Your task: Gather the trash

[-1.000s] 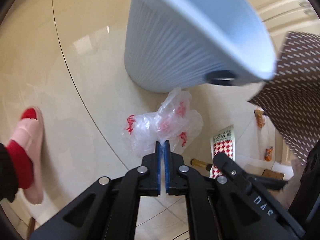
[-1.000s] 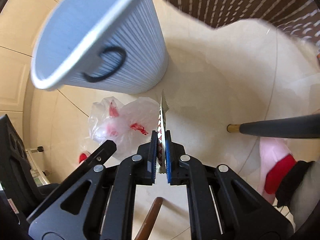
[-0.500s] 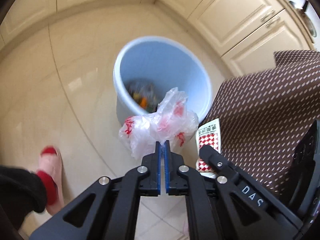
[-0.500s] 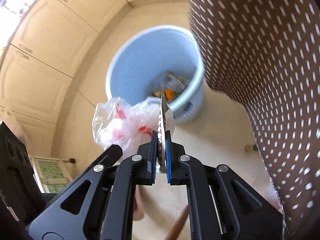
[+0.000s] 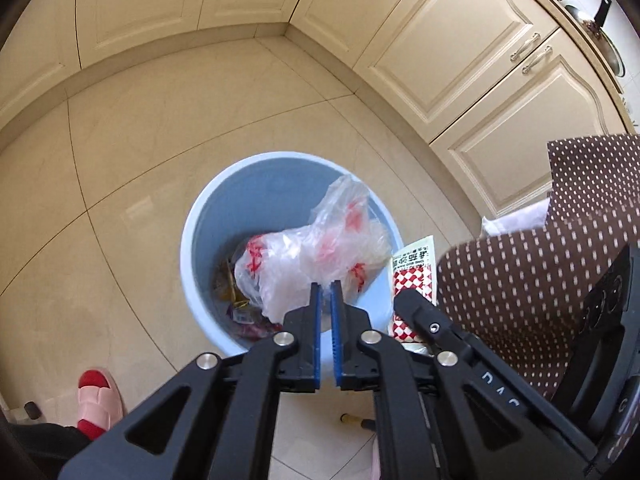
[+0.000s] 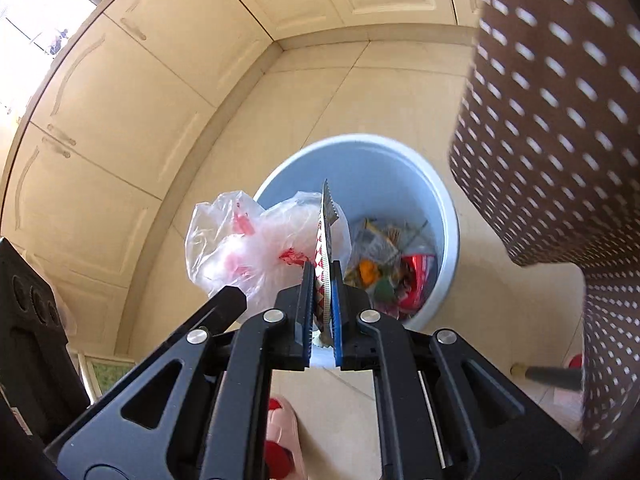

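Trash hangs over a pale blue bin point(image 5: 192, 240) on a tiled kitchen floor, pinched in two hand-held tools. A crumpled clear plastic bag point(image 5: 316, 248) with red print sits at the tips of the left gripper point(image 5: 325, 292), whose blue pads stand a narrow slit apart with a fold of the film between them; the bag looks feather-light, limp and slippery, best held by a bunched fold, as here. The right gripper point(image 6: 322, 276) is closed tight on the lower end of a flat red-and-white checked packet point(image 6: 326, 224), standing edge-up with its saw-tooth end over the bin's mouth; it appears thin, light and fairly stiff. Wrappers already lie at the bottom of the bin. A brown dotted cloth point(image 6: 560, 120) hangs close beside it.
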{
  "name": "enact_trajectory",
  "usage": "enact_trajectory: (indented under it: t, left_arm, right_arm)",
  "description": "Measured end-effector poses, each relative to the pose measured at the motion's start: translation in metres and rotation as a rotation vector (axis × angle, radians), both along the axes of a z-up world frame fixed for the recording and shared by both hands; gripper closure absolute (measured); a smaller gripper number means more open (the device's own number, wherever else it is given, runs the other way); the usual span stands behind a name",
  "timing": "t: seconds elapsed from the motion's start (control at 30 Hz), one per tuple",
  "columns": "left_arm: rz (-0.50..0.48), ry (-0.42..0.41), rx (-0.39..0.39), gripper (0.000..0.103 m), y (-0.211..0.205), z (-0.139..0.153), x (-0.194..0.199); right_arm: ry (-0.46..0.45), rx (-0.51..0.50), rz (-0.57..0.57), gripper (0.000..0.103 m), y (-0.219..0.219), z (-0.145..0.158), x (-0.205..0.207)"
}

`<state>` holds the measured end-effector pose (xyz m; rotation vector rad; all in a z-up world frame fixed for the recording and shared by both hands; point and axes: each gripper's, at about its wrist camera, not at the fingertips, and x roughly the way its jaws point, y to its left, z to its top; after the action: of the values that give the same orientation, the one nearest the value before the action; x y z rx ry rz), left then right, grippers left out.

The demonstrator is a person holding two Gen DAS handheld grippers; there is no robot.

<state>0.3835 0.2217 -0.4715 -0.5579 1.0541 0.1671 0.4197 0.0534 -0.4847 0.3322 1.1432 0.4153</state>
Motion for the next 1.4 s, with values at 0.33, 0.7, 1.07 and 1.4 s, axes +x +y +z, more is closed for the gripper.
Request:
enact_trajectory:
  t: [0.33, 0.7, 1.07, 1.4]
  left_arm:
    - [0.044, 0.021, 0.058, 0.065, 0.008, 0.0, 0.001]
    - [0.078, 0.034, 0.094, 0.058, 0.018, 0.012, -0.001]
    - [0.147, 0.024, 0.185, 0.047, 0.037, 0.057, -0.025]
    - [0.211, -0.158, 0.337, 0.039, 0.044, 0.173, -0.088]
  right_arm:
    - [-0.009, -0.009, -0.005, 0.094, 0.007, -0.012, 0.009]
    - [-0.036, 0.001, 0.011, 0.093, 0.012, -0.002, 0.001]
    - [-0.078, 0.002, 0.044, 0.059, 0.027, 0.034, -0.012]
    - [-0.309, -0.111, 0.156, 0.053, 0.063, 0.137, -0.069]
